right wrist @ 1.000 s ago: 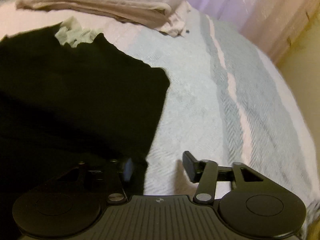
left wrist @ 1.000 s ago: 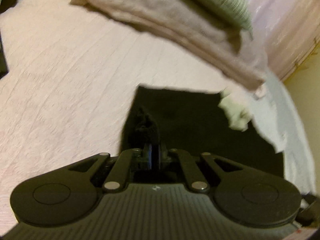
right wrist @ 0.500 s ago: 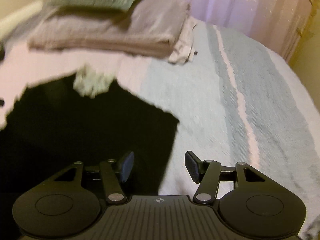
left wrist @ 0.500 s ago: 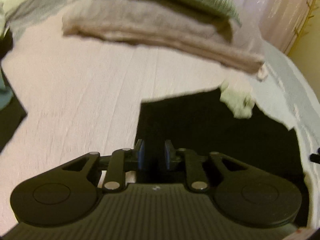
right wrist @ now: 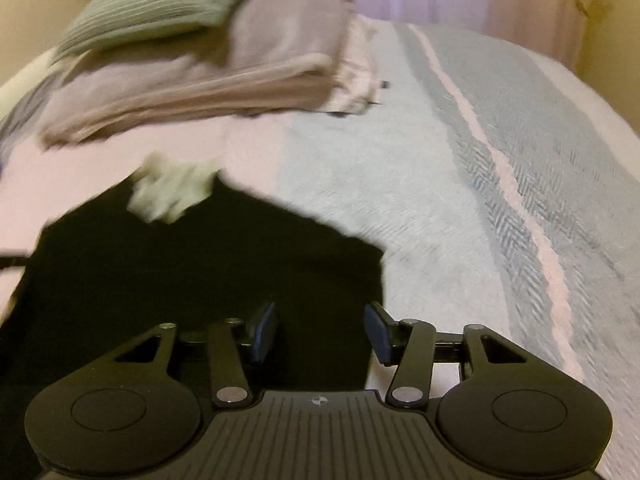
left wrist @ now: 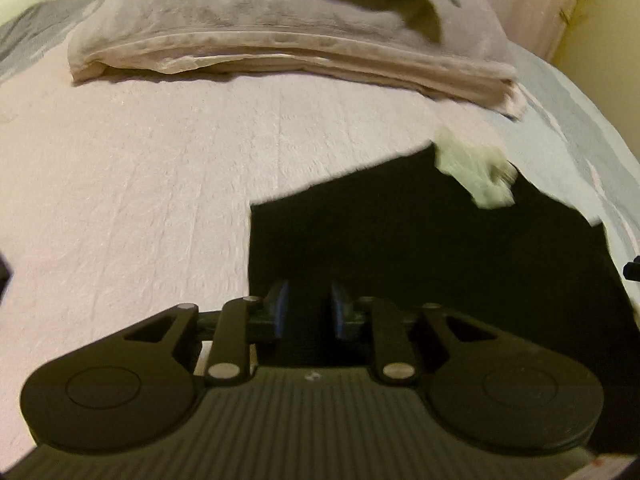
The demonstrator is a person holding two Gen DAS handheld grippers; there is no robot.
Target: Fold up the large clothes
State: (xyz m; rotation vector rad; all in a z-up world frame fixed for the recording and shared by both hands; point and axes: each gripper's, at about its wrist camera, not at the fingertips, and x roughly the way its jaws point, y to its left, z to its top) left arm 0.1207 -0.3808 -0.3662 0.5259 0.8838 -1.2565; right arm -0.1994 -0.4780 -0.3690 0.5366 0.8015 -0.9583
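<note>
Left wrist view: we see the left gripper (left wrist: 306, 307) slightly parted and empty above the black garment (left wrist: 420, 248). Our right gripper (right wrist: 320, 334) is closing, gripping nothing, over that garment's edge, flat on the bedspread (right wrist: 420, 208) before folded blankets (right wrist: 200, 80).

Light: dim, warm, yellowish.
Blur: folded blankets (right wrist: 208, 68) smeared by motion.
Edges: fisheye bending, dark corners.

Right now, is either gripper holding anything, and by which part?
Nothing is held. The left gripper has a clear gap between its pads above the black garment. The right gripper stands wide, its jaws closing, nothing pinched.
</note>
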